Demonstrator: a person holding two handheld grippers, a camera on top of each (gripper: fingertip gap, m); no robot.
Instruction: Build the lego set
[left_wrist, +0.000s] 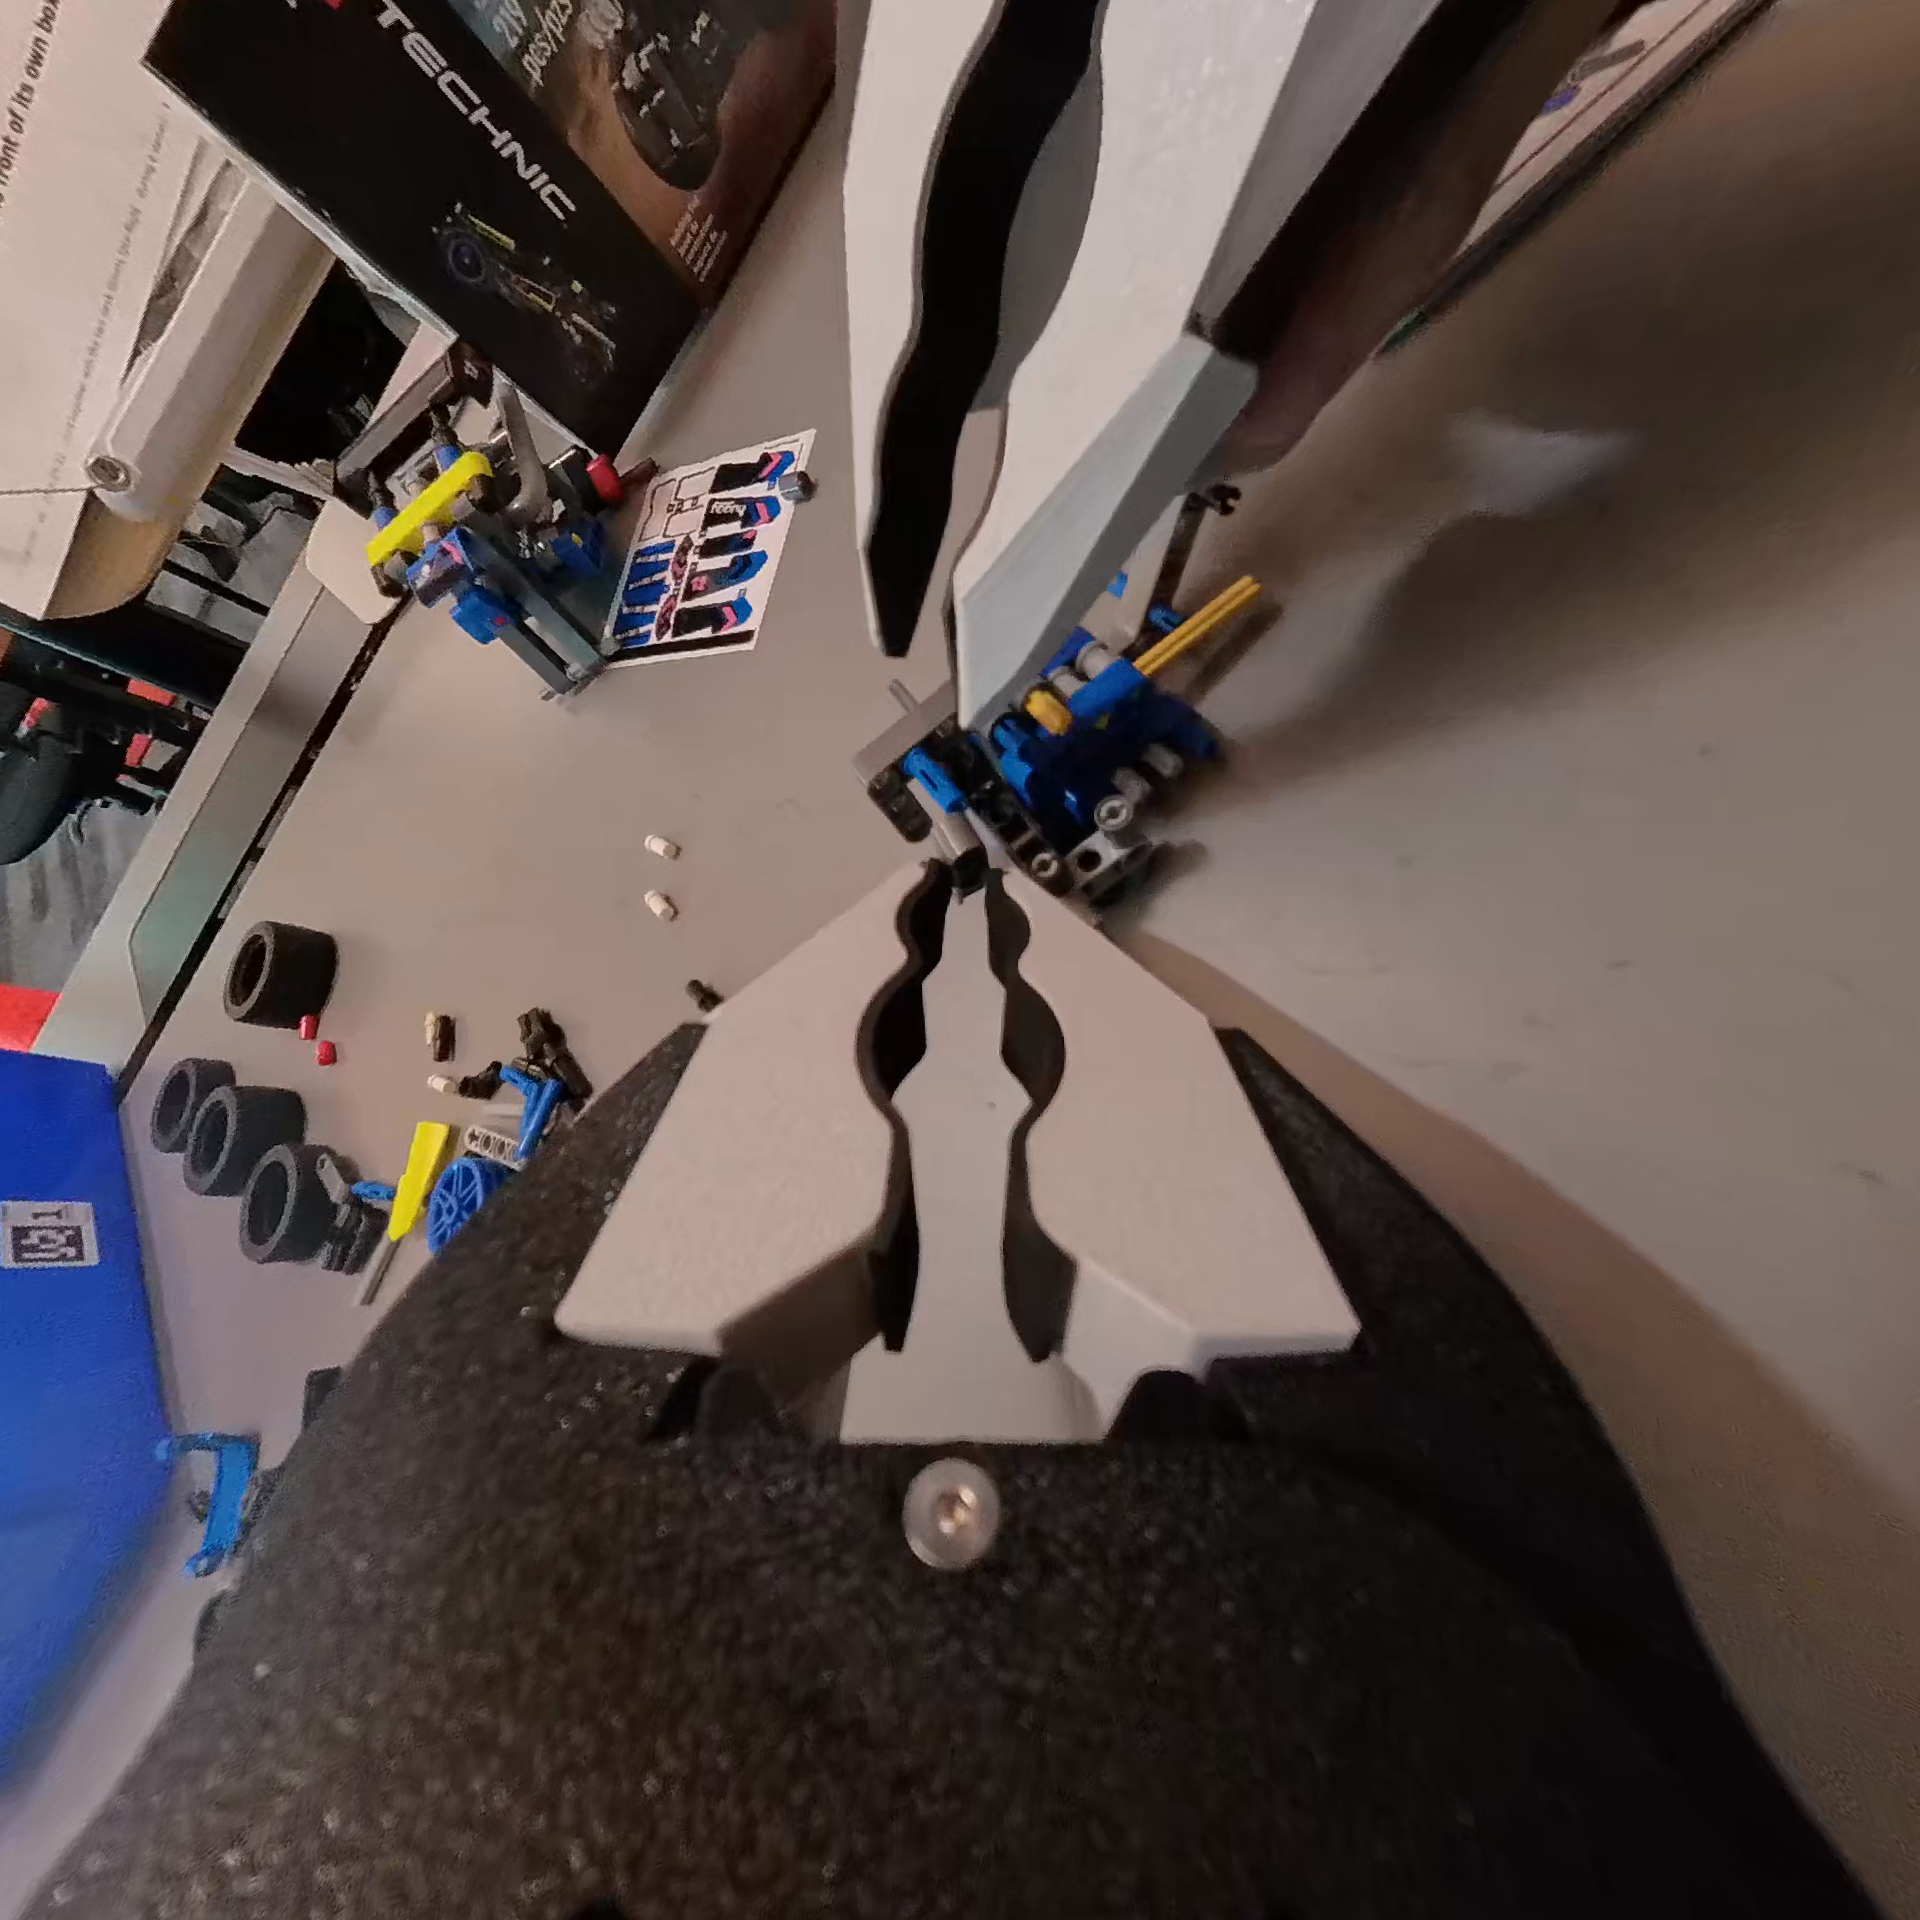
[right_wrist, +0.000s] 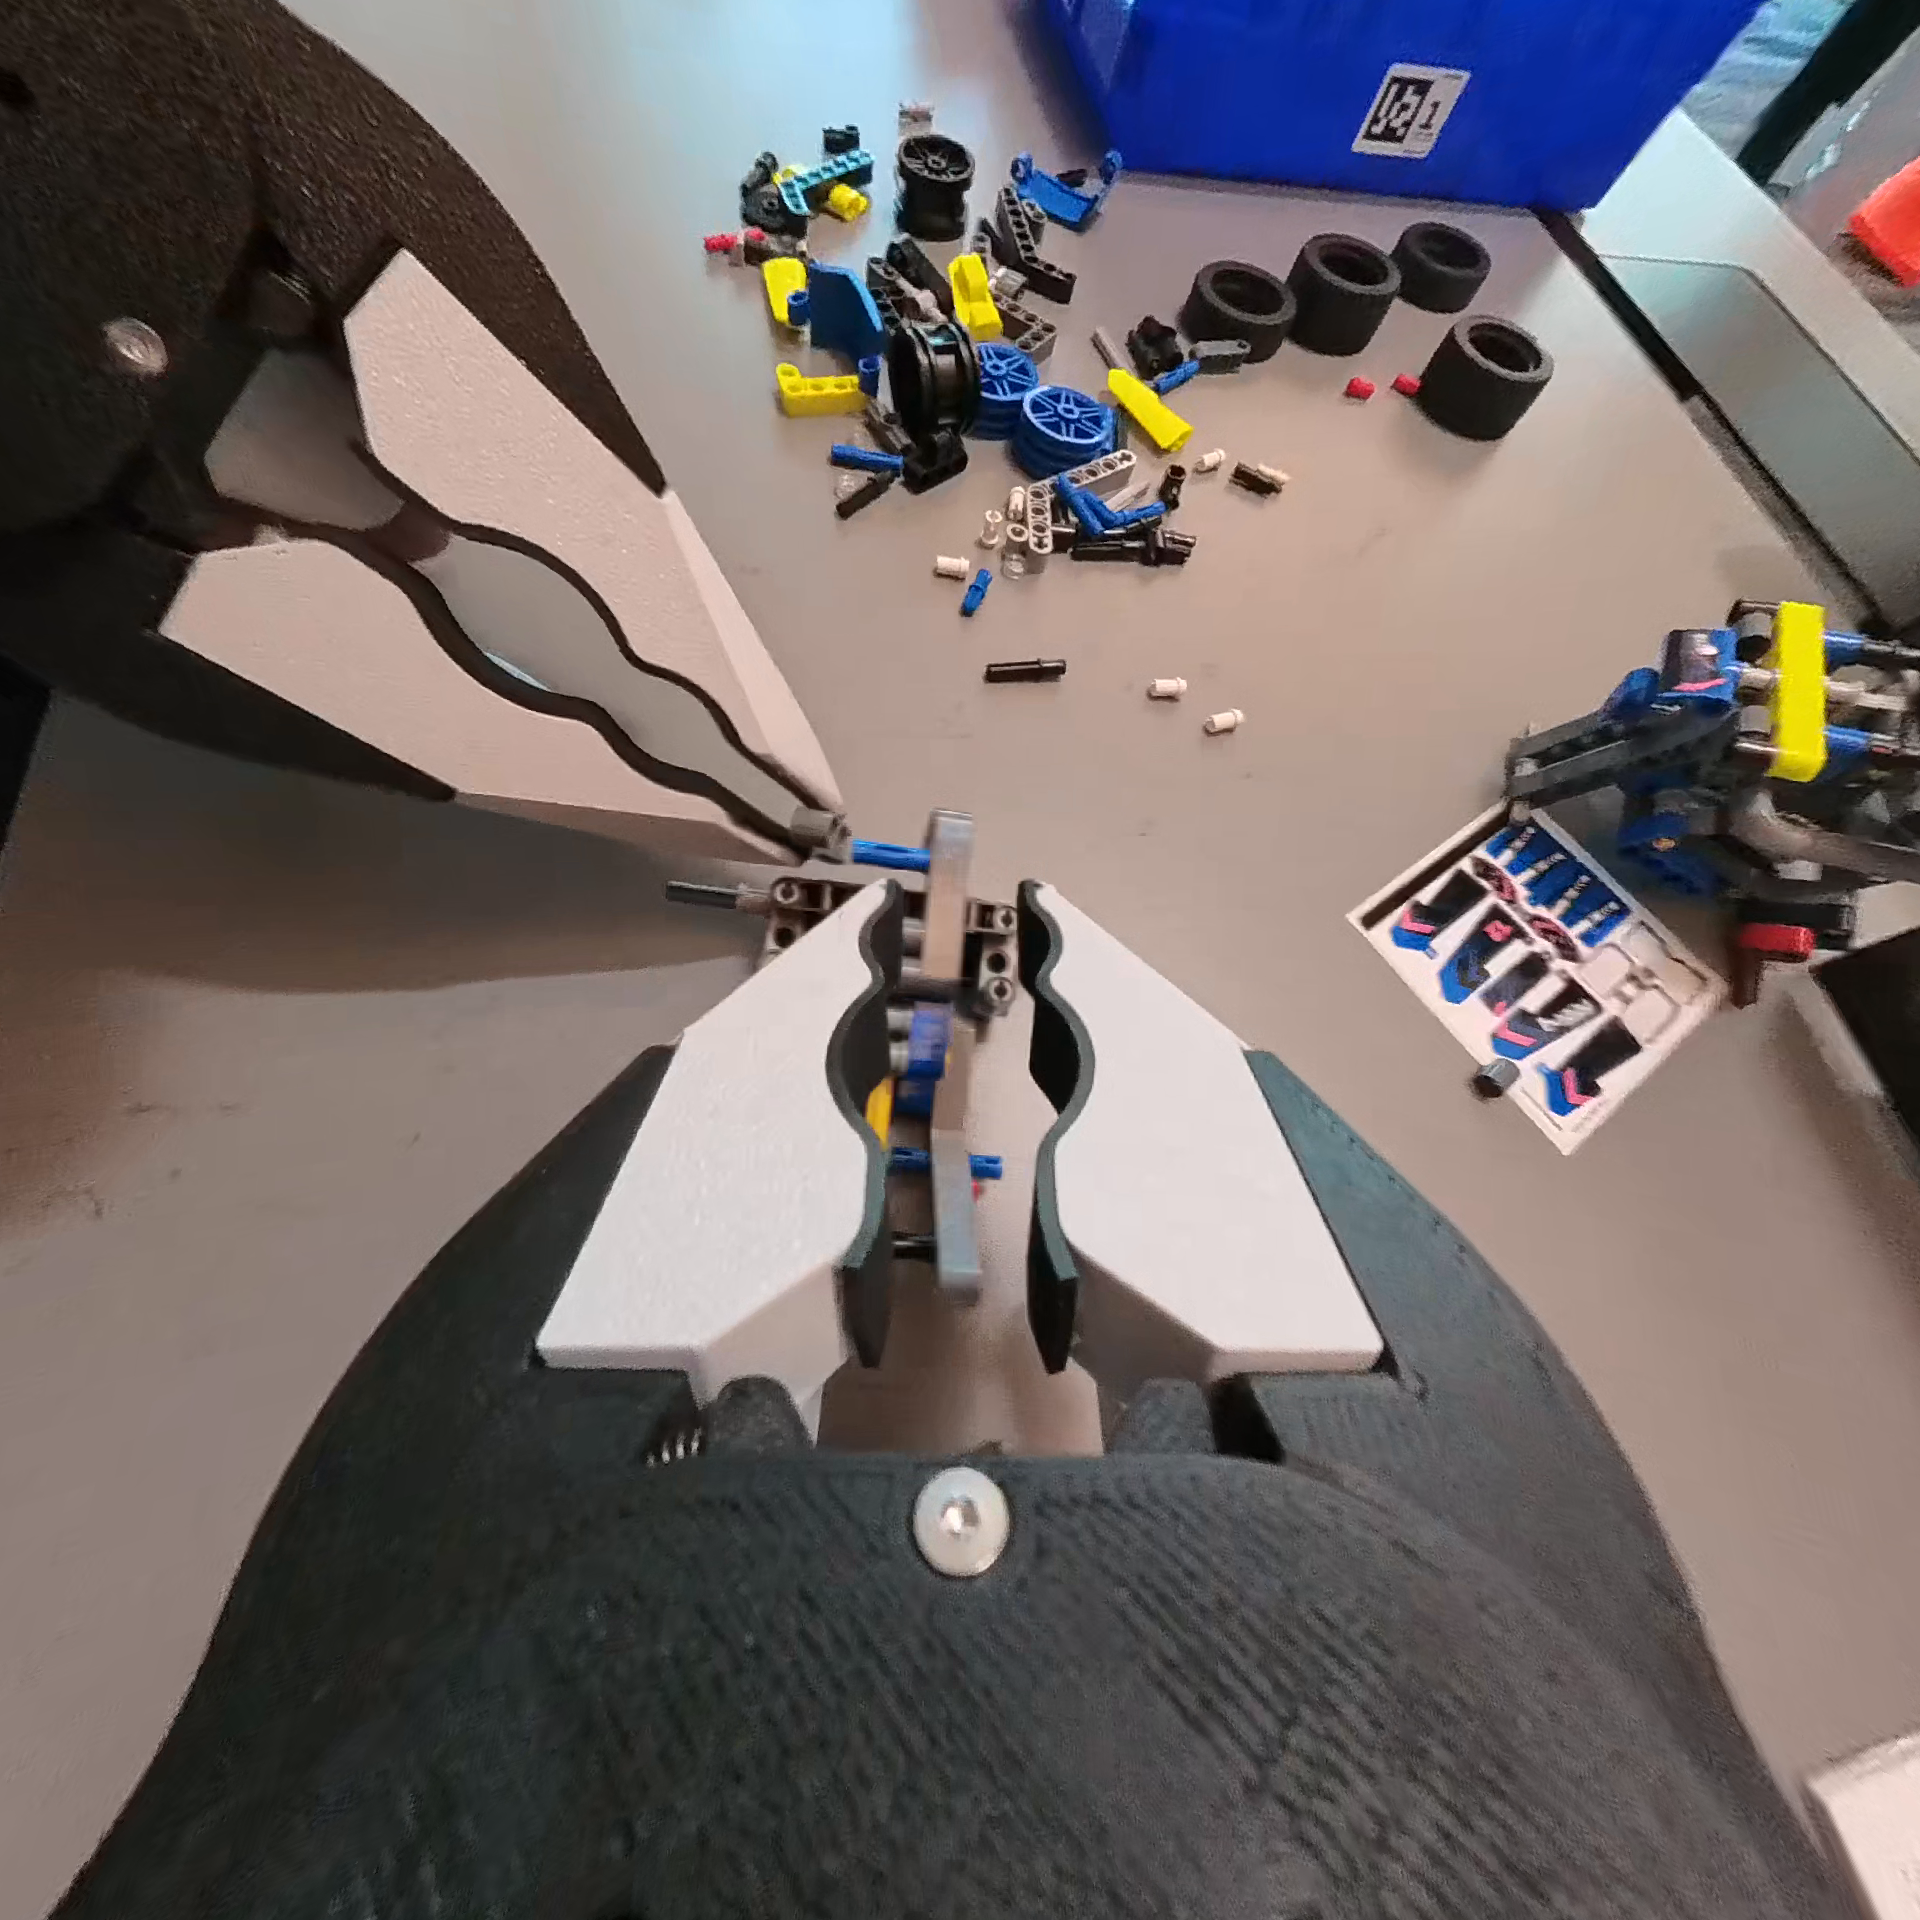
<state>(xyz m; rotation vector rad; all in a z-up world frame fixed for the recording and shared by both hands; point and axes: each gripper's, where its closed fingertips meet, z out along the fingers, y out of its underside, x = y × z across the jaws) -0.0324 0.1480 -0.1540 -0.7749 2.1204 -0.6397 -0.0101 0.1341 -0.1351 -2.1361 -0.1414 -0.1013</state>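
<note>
My right gripper (right_wrist: 954, 902) is shut on a small blue, black and grey Lego sub-assembly (right_wrist: 948, 935) with a long grey beam, held just above the grey table (right_wrist: 1247, 1299). In the left wrist view it comes in from the top, with the sub-assembly (left_wrist: 1049, 769) at its tips. My left gripper (left_wrist: 961, 883) is shut on a small grey connector (right_wrist: 816, 828) and holds it against the sub-assembly's near corner, beside a blue pin (right_wrist: 891, 855). In the right wrist view the left gripper (right_wrist: 821, 831) enters from the upper left.
A second sub-assembly with a yellow beam (right_wrist: 1766, 748) stands beside a sticker sheet (right_wrist: 1538, 977). A pile of loose parts (right_wrist: 987, 364), black tyres (right_wrist: 1340, 291) and a blue bin (right_wrist: 1351, 83) lie beyond. The black set box (left_wrist: 499, 156) stands at the back. The tips of both grippers are at nearly the same place.
</note>
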